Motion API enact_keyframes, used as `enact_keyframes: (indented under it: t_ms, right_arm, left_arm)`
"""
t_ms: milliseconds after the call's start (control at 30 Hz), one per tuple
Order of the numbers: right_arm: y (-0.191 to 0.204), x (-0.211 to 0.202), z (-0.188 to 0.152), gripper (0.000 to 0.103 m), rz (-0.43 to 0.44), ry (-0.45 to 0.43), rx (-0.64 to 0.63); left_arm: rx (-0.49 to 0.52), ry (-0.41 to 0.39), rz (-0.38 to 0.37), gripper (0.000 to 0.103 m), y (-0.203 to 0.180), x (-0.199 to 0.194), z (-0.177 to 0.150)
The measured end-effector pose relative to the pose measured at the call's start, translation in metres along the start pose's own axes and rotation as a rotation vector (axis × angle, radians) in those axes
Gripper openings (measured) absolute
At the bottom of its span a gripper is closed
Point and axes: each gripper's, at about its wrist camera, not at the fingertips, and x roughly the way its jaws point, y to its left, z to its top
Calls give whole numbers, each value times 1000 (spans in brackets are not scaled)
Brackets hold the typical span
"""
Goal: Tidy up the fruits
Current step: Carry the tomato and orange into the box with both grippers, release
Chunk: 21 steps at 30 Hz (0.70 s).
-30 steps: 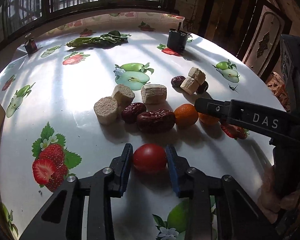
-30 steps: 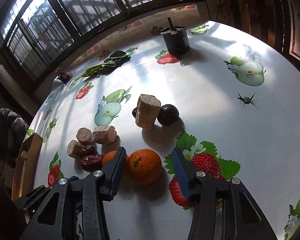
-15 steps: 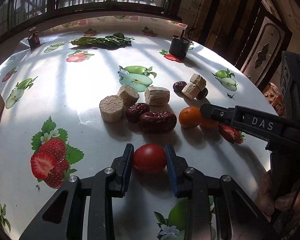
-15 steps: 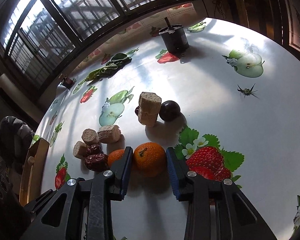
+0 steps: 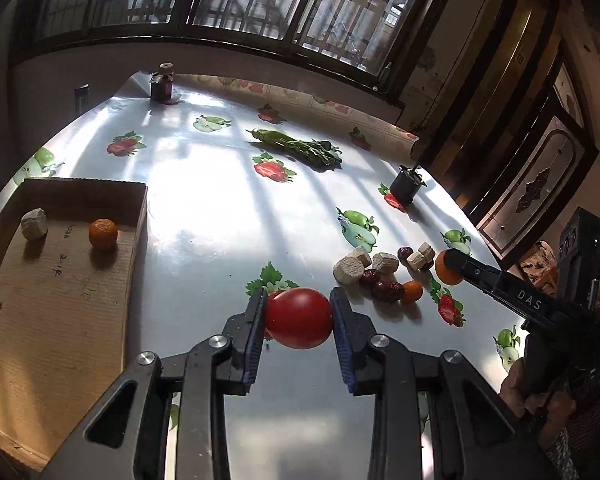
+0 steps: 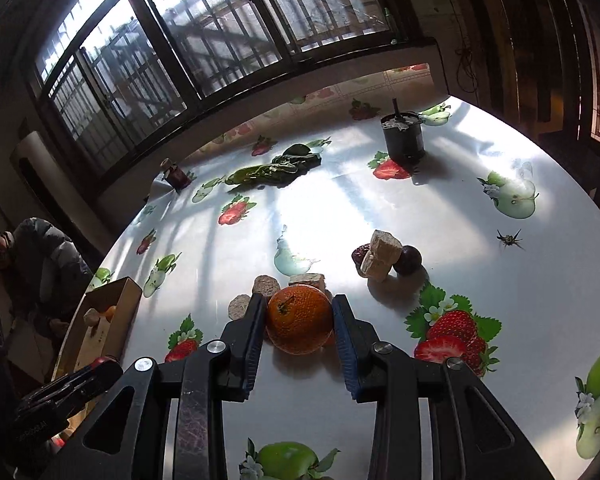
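I grip tomato (image 5: 299, 318) in left gripper (image 5: 299, 320) | right gripper (image 6: 299, 320) just closed, clamping orange (image 6: 299, 319) | box (image 5: 142, 216) rim left, bare table (image 5: 220, 216) between

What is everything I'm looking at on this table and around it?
tomato: one, red, clamped in the left gripper
oranges: one in the right gripper, one in the box, one by the dates
cardboard box: one, brown, left edge of the table
beige chunks: one in the box, about five in the pile
dates: two, dark red, in the pile
leafy greens: one bunch, far side
dark pot: one, far right
small jar: one, far corner
table: fruit-print cloth
left gripper: black, blue pads
right gripper: same
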Motion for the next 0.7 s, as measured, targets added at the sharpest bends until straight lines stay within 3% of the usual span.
enact_keyframes:
  t_ms: [100, 267, 467, 700]
  right_arm:
    - [55, 8, 7, 36, 81, 29, -69]
    - [154, 44, 6, 37, 197, 109, -191]
    - [251, 119, -31, 37, 233, 250, -334]
    - [288, 186, -69, 37, 173, 356, -432]
  left_arm:
    - [-18, -57, 127, 31, 50, -28, 20]
    - [-38, -35, 316, 31, 128, -30, 44]
    - [-161, 65, 382, 31, 203, 8, 42]
    - [-204, 151, 416, 31, 231, 39, 30]
